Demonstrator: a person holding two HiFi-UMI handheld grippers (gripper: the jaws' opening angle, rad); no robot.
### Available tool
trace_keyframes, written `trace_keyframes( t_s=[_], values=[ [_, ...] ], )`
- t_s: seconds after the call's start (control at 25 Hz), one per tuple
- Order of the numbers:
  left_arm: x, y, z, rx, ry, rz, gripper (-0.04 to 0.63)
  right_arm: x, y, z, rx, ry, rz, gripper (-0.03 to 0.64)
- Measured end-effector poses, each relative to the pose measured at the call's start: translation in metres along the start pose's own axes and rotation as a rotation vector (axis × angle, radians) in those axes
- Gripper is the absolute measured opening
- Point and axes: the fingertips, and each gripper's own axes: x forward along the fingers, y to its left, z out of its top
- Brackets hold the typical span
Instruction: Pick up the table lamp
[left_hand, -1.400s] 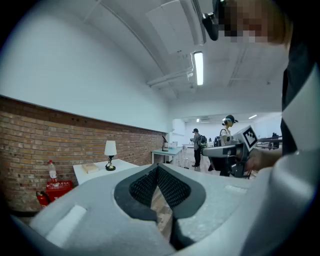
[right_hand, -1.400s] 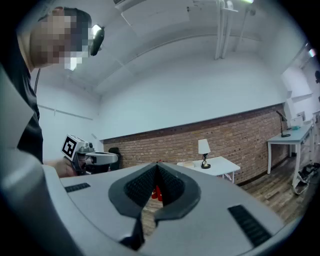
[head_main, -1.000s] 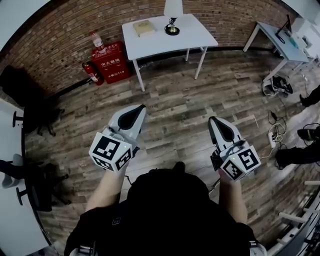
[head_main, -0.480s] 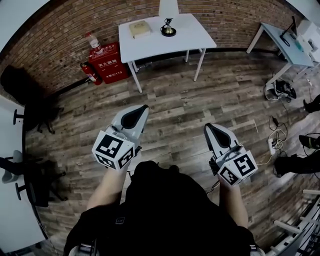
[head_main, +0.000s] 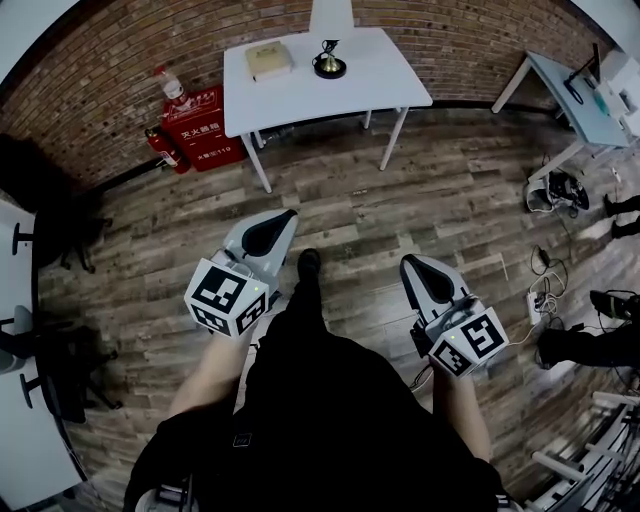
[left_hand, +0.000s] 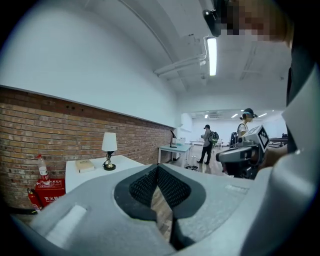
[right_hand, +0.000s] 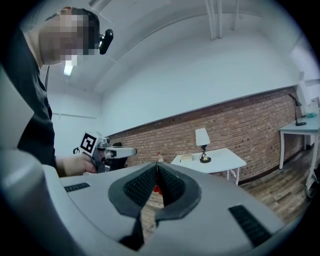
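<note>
The table lamp (head_main: 329, 42), with a white shade and a dark round base, stands on a white table (head_main: 385, 78) by the brick wall at the top of the head view. It also shows small and far off in the left gripper view as the lamp (left_hand: 108, 149) and in the right gripper view as the lamp (right_hand: 202, 145). My left gripper (head_main: 283, 216) and right gripper (head_main: 408, 263) are held side by side over the wood floor, well short of the table. Both point toward it, shut, with nothing between the pads.
A tan book (head_main: 266, 60) lies on the table left of the lamp. A red fire-equipment box (head_main: 197, 125) and an extinguisher (head_main: 157, 148) stand by the wall. A second table (head_main: 562, 92) and floor cables (head_main: 545, 290) are at right, black chairs (head_main: 70, 365) at left. People (left_hand: 206, 144) stand far off.
The table and lamp have drawn closer in the head view as the person steps forward. Both grippers travel along with the person and stay shut.
</note>
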Motion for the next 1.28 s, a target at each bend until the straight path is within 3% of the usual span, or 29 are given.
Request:
trace_keyframes(
  t_s=[0.2,0.4,0.76,0.96,1.28],
  values=[
    [0.064,0.063,0.001,-0.018,-0.004,-0.007,0.006,0.064,-0.053,0.008,0.011,0.026,0.003,0.014],
    [0.139,0.144,0.024,0.011,-0.001,-0.017,0.006,0.151,-0.117,0.049,0.105,-0.012,-0.016,0.014],
    [0.252,0.274,0.064,0.046,0.014,-0.058,0.006,0.295,-0.218,0.098,0.021,-0.035,-0.025,0.014],
    [0.295,0.31,0.059,0.008,0.046,-0.057,0.006,0.333,-0.25,0.094,0.058,0.01,-0.014,0.014],
    [0.37,0.325,0.054,-0.001,0.09,-0.033,0.006,0.366,-0.326,0.094,0.09,0.012,0.024,0.014]
  ],
)
